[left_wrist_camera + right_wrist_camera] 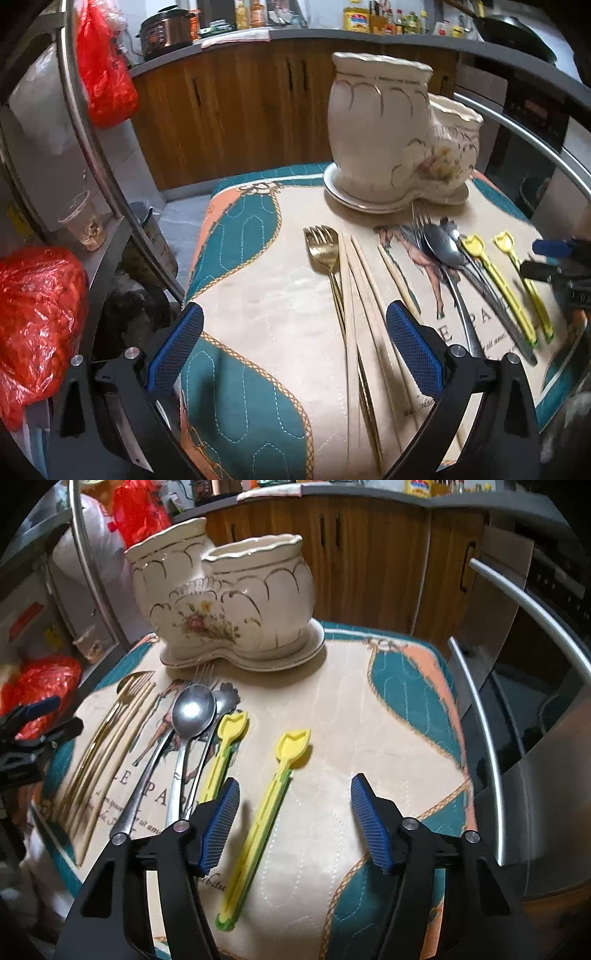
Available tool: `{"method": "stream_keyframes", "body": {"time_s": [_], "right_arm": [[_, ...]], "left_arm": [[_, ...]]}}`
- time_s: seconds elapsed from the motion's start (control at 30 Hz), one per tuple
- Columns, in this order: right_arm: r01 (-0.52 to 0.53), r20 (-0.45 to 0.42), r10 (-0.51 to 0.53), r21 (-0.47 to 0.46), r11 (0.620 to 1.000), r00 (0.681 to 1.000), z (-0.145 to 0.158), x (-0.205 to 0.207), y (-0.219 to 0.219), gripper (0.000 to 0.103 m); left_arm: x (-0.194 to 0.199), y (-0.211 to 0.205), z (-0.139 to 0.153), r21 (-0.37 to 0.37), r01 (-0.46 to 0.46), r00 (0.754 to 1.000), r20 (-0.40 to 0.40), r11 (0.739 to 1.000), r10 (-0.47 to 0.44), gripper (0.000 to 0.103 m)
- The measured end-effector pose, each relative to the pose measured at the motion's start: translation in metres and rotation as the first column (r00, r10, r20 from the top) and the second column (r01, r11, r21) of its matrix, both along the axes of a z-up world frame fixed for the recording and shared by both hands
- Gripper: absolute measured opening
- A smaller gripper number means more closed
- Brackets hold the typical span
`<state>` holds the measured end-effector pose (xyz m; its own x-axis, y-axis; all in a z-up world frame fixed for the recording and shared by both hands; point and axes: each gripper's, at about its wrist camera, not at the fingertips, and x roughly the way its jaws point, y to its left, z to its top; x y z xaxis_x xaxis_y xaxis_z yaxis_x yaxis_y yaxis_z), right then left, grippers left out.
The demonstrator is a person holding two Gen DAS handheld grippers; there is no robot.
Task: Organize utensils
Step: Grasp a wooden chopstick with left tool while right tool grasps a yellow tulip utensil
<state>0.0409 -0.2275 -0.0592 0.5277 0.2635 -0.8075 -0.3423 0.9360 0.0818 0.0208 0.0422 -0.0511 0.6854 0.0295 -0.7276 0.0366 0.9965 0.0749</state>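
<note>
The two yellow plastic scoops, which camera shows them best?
The right wrist view. One yellow scoop lies whole between the open fingers of the right gripper; the other yellow scoop sits beside the spoons, its handle end hidden by a finger. The left wrist view shows both small near its right edge, partly blocked by the other gripper.

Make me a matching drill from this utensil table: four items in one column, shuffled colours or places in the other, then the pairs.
Items:
1. fork with the splayed head
2. chopsticks
3. large spoon
4. plastic scoop between the right tongs

Descriptions:
A. yellow
B. gold
C. shiny silver, lying over other steel cutlery
D. pale wood, beside the gold piece

Pairs: 1-B, 2-D, 3-C, 4-A

Both the right tongs and the left tongs are open and hold nothing.
</note>
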Motion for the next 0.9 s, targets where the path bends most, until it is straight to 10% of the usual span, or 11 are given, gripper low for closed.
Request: {"method": "stream_keyframes", "body": {"time_s": [0.37,0.6,0.9], "right_arm": [[-0.046,-0.011,0.046,-0.014,0.999,0.999,-0.007,0.001,0.011,0.029],[-0.036,-0.034,0.035,-0.016,0.999,0.999,-0.008,0.006,0.012,0.023],[-0.045,-0.053,0.043,-0.03,0.999,0.998,-0.009,-0.003,0.011,0.026]], "left_arm": [[0.023,-0.022,-0.012,0.009,0.092,0.993,-0.073,0.996,-0.091,0.05],[0.027,-0.026,-0.02,-0.002,0.104,0.989,-0.11,0.995,-0.103,0.022],[0.014,-0.027,-0.02,-0.03,0.11,0.985,-0.132,0.993,-0.113,0.021]]}}
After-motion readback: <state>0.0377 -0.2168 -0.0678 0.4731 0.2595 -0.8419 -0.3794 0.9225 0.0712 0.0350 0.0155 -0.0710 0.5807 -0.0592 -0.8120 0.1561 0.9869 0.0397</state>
